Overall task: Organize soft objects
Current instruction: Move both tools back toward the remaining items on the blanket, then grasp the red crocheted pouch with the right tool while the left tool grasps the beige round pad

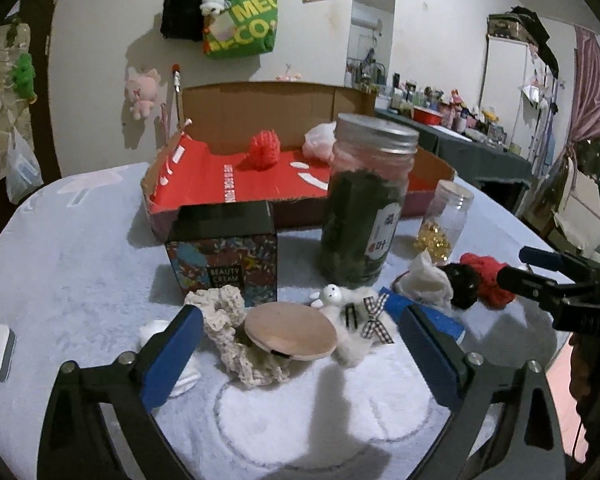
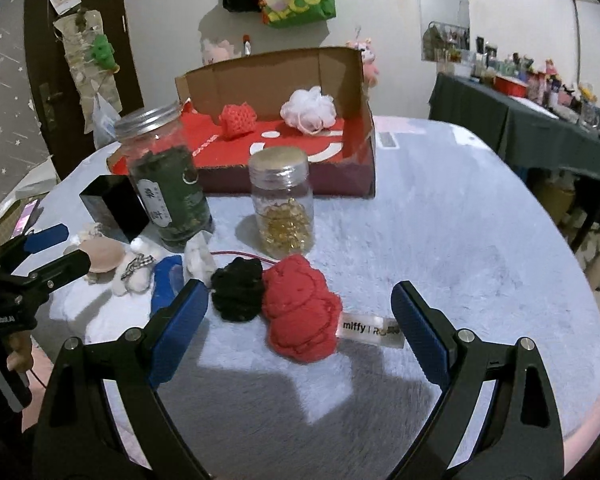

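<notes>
In the left wrist view my left gripper [image 1: 300, 344] stands open just above the table. A cream crocheted scrunchie [image 1: 228, 332], a round pink puff [image 1: 292, 336] and a small white plush with a plaid bow [image 1: 352, 320] lie between and just beyond its fingers, untouched. In the right wrist view my right gripper [image 2: 300, 320] is open around a red knitted bundle [image 2: 300, 308], its pads clear of it. A black scrunchie [image 2: 236, 288] touches the bundle's left side. Behind stands a cardboard box [image 2: 360, 152] with a red floor, holding a red net ball [image 2: 238, 120] and a white mesh pouf [image 2: 308, 110].
A tall jar of dark leaves [image 1: 364, 208], a small jar of gold capsules [image 2: 282, 208] and a patterned cream carton [image 1: 224, 256] stand between the soft things and the box. A blue flat item [image 1: 428, 312], white wad [image 1: 428, 280] and labelled tag [image 2: 370, 328] lie nearby.
</notes>
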A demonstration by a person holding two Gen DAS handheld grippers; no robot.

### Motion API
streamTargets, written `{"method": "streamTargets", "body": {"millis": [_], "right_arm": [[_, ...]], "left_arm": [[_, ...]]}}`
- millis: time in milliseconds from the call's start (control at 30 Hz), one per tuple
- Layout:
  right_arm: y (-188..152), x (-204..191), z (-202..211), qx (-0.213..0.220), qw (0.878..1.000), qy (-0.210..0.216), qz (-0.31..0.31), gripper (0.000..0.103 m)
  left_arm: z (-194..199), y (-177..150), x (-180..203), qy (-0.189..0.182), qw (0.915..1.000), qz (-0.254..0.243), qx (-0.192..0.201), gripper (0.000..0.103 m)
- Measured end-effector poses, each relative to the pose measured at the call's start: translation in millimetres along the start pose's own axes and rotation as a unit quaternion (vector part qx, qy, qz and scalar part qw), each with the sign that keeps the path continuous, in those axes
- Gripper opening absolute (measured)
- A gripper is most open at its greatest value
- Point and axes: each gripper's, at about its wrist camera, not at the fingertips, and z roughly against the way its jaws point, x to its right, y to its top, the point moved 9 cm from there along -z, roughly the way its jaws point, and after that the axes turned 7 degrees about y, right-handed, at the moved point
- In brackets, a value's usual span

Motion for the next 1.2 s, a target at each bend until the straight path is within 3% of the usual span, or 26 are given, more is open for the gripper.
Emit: {"method": "streamTargets", "body": {"millis": [167,333,567,633,733,867,1067,1100,1133,1200], "right_arm": [[-2.9,4.9,-10.8,-0.018,1.000,0.010,0.001,0.076],[-5.8,11.0,-18.1,-0.027,0.999,0.025,-0.018,0.065],[-6.0,13.1,-15.4,-0.026,0.998,0.042,-0.031,0.064],[-6.5,13.2,-16.3,-0.028,0.998,0.042,-0.028,0.064],[-7.9,11.5,-18.1,-0.032,0.998,0.049,-0.025,0.064],[-7.3,10.9,-18.8,-0.031,0.998,0.053,-0.021,0.064],[-8.9,11.6,-22.6,-0.037,0.994,0.090,-0.042,0.042],[-9.4,10.1,-22.6,-0.038,0.993,0.104,-0.048,0.034],[-10.0,8.7,-22.5,-0.039,0.991,0.116,-0.055,0.034],[-9.3,7.5,-19.4,-0.034,0.991,0.115,-0.053,0.032]], "left_arm": [[-12.8,-4.2,-3.2,-0.008,0.9995,-0.016,-0.026,0.090],[-15.9,-3.5,-6.0,-0.003,0.9991,-0.030,-0.029,0.090],[-9.9,4.6,-6.2,-0.018,0.9987,-0.038,-0.027,0.090],[-13.2,5.6,-3.1,-0.020,0.9977,-0.057,-0.032,0.090],[-18.0,5.9,3.4,-0.030,0.9951,-0.084,-0.043,0.080],[-25.2,5.5,8.7,-0.032,0.9916,-0.114,-0.052,0.080],[-34.8,0.7,-1.8,-0.025,0.9900,-0.120,-0.069,0.079],[-36.6,1.1,-3.4,-0.026,0.9902,-0.117,-0.070,0.076],[-37.3,1.7,-4.6,-0.026,0.9905,-0.115,-0.070,0.073],[-38.1,3.1,-8.2,-0.026,0.9910,-0.111,-0.069,0.054]]}}
